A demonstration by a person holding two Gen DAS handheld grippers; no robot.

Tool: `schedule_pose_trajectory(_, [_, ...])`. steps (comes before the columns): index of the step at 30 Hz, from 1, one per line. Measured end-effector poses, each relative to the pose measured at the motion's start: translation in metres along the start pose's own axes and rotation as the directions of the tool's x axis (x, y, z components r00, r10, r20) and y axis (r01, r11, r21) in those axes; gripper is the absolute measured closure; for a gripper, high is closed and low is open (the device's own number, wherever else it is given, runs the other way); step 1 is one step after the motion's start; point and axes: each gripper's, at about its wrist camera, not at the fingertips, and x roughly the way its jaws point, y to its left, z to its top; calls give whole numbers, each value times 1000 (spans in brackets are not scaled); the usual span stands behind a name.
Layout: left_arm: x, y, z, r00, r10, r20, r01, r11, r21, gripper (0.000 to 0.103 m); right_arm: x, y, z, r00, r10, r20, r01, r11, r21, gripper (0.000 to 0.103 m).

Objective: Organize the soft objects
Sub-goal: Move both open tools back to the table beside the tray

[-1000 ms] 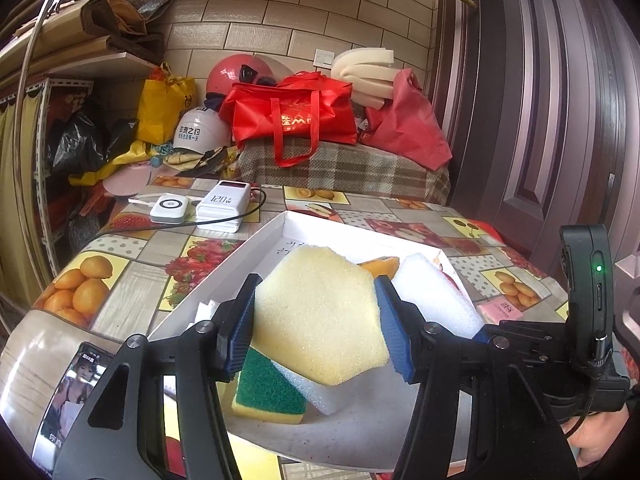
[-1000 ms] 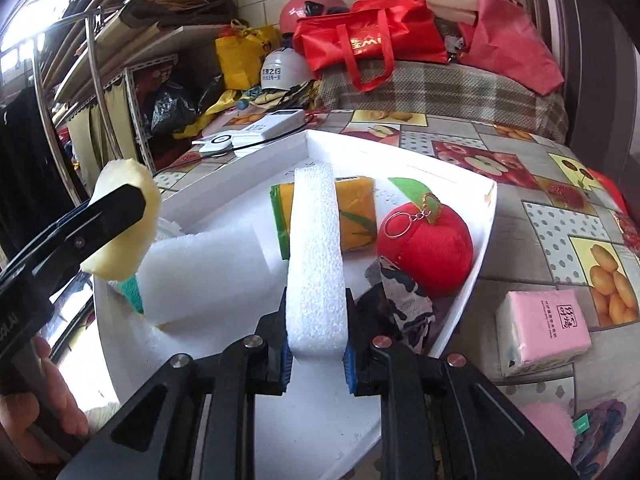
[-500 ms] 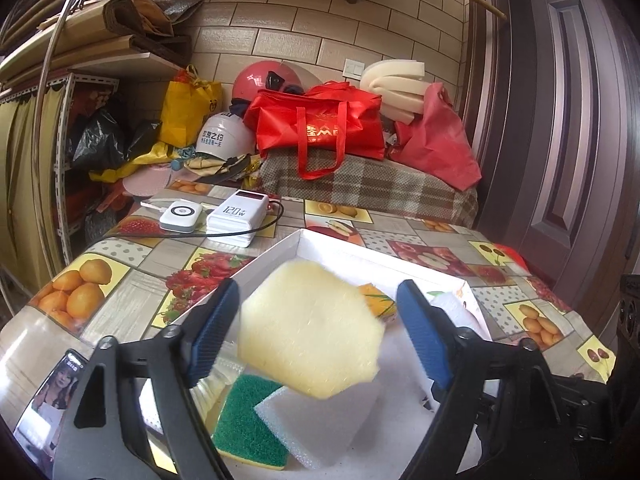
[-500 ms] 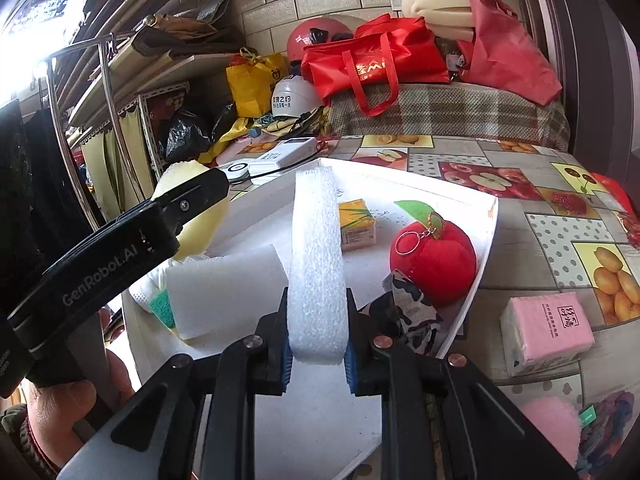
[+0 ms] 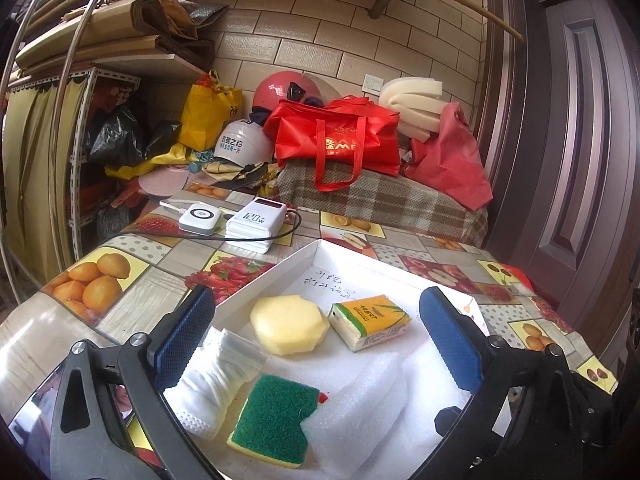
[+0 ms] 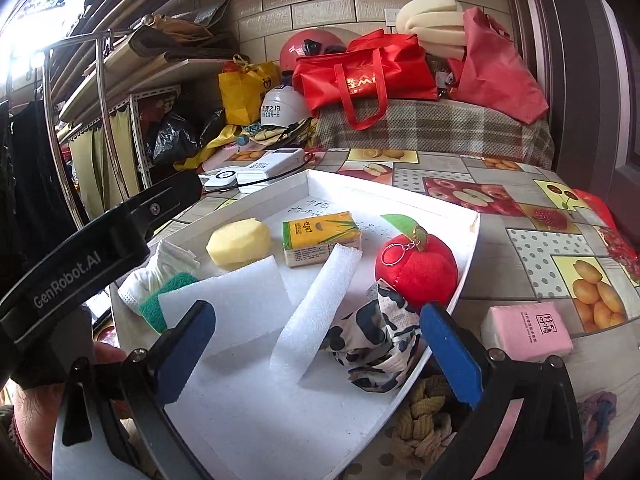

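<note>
Right gripper [image 6: 316, 344] above the near end of a white tray [image 6: 466, 276], jaws just opened wide, nothing between the pads. In the tray: white foam strip [image 6: 316, 312] lying diagonally at centre, white foam block [image 6: 228, 308] left of it, yellow sponge [image 6: 238, 242] and yellow tissue pack [image 6: 320, 236] toward the far corner, red plush apple [image 6: 418, 270] and cow-print cloth [image 6: 376, 344] along the right edge. Left gripper [image 6: 100, 248] over the left edge.
</note>
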Motion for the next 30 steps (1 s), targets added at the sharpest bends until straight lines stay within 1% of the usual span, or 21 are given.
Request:
schedule_pose_trajectory(7, [1, 12, -1, 1000, 8, -17, -9, 998, -66, 0, -4, 3, -1, 999, -24, 25, 24, 1000, -10, 1])
schedule_pose_trajectory(11, [2, 13, -1, 1000, 8, -18, -9, 998, -68, 0, -5, 5, -1, 999, -33, 33, 34, 999, -18, 1])
schedule_pose_trajectory(18, [0, 14, -2, 1000, 16, -16, -17, 997, -70, 0, -8, 1, -2, 998, -37, 47, 37, 999, 3, 0])
schedule_pose_trajectory(25, [-2, 20, -4, 999, 26, -23, -28, 994, -103, 0, -18, 9, -3, 994, -36, 99, 40, 999, -35, 0])
schedule_pose_trajectory(30, [-6, 25, -6, 999, 21, -32, -25, 991, -135, 0, -27, 13, -6, 990, -34, 139, 42, 998, -56, 0])
